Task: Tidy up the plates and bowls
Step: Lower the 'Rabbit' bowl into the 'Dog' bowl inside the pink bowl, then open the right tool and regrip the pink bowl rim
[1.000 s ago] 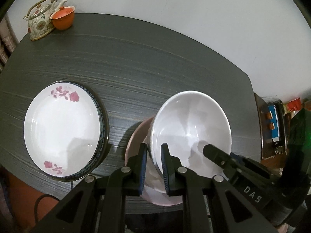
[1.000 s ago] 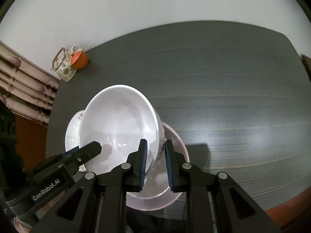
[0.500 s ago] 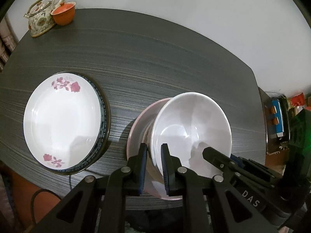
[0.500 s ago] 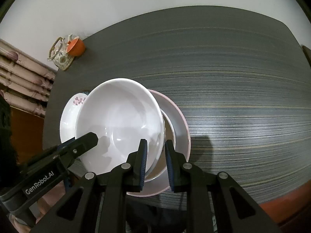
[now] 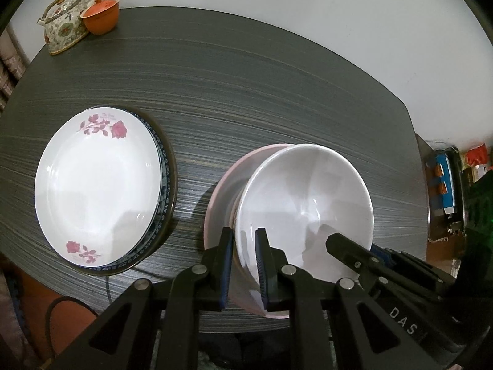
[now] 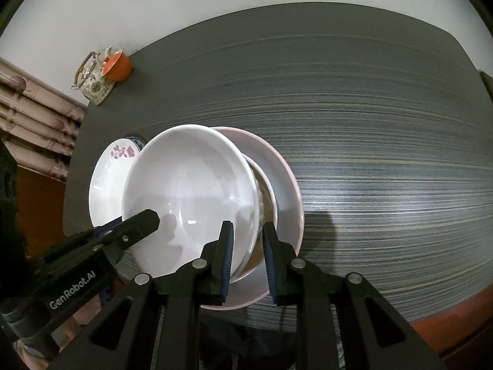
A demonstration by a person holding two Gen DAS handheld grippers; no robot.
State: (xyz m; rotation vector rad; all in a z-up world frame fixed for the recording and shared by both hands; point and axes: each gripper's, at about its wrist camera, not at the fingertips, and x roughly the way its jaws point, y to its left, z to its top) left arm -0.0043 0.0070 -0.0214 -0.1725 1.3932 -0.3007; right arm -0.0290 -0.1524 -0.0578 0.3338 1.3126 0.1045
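Note:
A large white bowl [image 5: 305, 203] sits in a stack with a smaller bowl [image 6: 267, 194] under it, on a pink plate [image 5: 220, 197] near the table's front edge. My left gripper [image 5: 244, 265] is shut on the white bowl's left rim, one finger inside and one outside. My right gripper [image 6: 248, 252] straddles the opposite rim [image 6: 243, 185], with a gap showing at its outer finger. A white rose-patterned plate [image 5: 95, 185] lies on a dark blue-rimmed plate [image 5: 166, 182] to the left.
A floral teapot [image 5: 66, 21] and an orange cup [image 5: 101, 15] stand at the far left corner of the dark table [image 5: 246, 92]. A white wall lies behind. A cluttered shelf [image 5: 446, 185] stands to the right.
The bowl and both grippers have come down and the bowl now rests level on the stack over the pink plate. The right gripper's fingers have spread slightly.

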